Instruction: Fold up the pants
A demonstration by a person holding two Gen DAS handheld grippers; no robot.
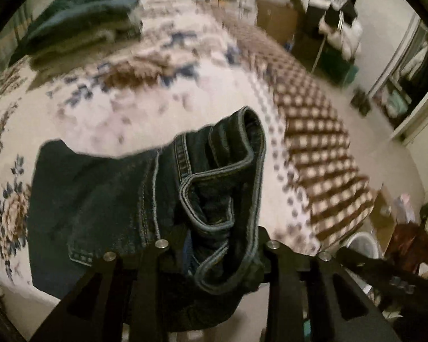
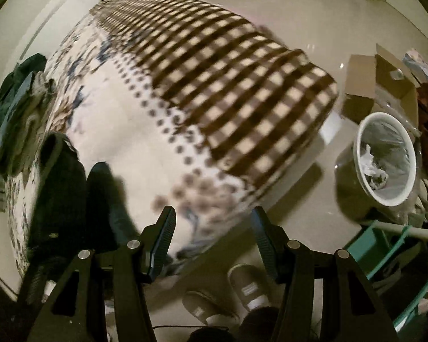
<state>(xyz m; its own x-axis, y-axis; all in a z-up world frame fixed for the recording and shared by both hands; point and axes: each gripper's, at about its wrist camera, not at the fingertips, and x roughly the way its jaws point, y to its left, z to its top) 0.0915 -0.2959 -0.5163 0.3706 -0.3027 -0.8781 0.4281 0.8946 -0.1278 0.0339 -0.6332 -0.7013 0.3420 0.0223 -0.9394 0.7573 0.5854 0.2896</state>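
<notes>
Dark blue jeans [image 1: 145,199] hang bunched in front of my left gripper [image 1: 214,256], which is shut on their waistband; the fingertips are hidden under the denim. The jeans are held above the bed [image 1: 128,108]. In the right wrist view the jeans [image 2: 65,199] show as a dark mass at the left, over the bed's near edge. My right gripper [image 2: 214,239] is open and empty, its fingers [image 2: 164,242] over the bed's corner and the floor, to the right of the jeans.
A pile of folded clothes [image 1: 82,22] sits at the bed's far left; it also shows in the right wrist view [image 2: 20,108]. A white waste bin [image 2: 385,156], a cardboard box [image 2: 385,85], slippers [image 2: 248,287] and a green rack [image 2: 385,250] stand on the floor.
</notes>
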